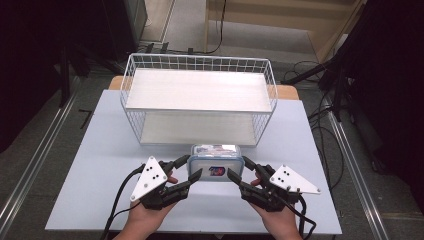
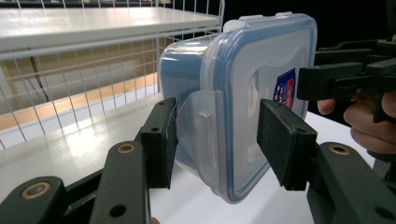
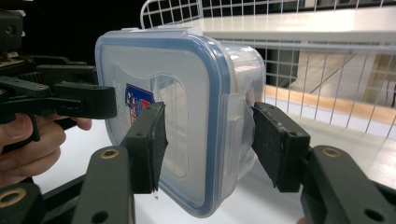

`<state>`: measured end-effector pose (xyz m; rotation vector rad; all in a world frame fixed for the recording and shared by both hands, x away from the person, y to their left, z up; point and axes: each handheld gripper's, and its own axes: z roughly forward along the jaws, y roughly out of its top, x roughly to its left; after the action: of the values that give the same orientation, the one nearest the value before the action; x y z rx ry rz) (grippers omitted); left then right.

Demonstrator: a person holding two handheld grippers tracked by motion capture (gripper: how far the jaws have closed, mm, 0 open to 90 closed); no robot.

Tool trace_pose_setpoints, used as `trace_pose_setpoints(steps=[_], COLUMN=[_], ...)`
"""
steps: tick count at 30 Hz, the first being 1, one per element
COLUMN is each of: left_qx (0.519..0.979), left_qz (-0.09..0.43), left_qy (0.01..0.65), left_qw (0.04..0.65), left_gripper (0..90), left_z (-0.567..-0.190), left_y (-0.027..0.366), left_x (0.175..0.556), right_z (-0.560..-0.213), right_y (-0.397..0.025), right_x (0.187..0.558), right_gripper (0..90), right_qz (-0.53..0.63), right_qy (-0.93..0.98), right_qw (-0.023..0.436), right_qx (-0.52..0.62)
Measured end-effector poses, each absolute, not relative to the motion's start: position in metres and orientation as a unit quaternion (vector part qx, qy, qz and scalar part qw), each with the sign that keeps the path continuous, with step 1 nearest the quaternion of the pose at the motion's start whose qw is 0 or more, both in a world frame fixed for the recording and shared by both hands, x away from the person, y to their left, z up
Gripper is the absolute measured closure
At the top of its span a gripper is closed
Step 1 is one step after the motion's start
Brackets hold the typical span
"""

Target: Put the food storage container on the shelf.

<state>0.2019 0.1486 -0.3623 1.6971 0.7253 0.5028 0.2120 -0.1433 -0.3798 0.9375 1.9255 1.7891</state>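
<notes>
Container: a clear plastic box [image 1: 216, 162] with a blue-rimmed snap lid stands on its side at the lower middle of the high view, just in front of the wire rack, lid facing the person.
Label: a small blue and red sticker [image 2: 285, 88] sits on the lid, right of centre in the left gripper view.
Left gripper: the left gripper [image 1: 189, 171] comes in from the lower left of the high view; in the left gripper view its jaws stand apart, one on each side of the box's left lid edge and side clip [image 2: 205, 135], the back pad touching or nearly touching the clip, the front pad with a visible gap to the lid.
Right gripper: the right gripper [image 1: 240, 171] comes in from the lower right; in the right gripper view its jaws bracket the box's right lid edge, parted, close to the plastic; whether they press on it I cannot tell.
Rack: a white wire rack [image 1: 197, 100] with two white shelves fills the upper middle of the high view.
Table: a pale blue-white table top [image 1: 100, 165] carries rack and box.
Hands: a hand [image 1: 145, 217] at bottom left, another hand [image 1: 280, 220] at bottom right, each gripping its tool.
</notes>
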Motion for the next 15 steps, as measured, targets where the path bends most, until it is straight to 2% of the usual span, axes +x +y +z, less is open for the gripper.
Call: trace_pose_setpoints(steps=[15], left_qx=[0.712], left_qz=[0.234], left_qy=[0.297], left_qw=[0.592], left_gripper=[48.7], left_z=[-0.335], left_y=[0.151], left_x=[0.209], right_z=[-0.353], right_y=[-0.141], right_x=[0.219], right_gripper=[47.0], right_qz=[0.643], right_qy=[0.671], right_qw=[0.196], right_qx=[0.314])
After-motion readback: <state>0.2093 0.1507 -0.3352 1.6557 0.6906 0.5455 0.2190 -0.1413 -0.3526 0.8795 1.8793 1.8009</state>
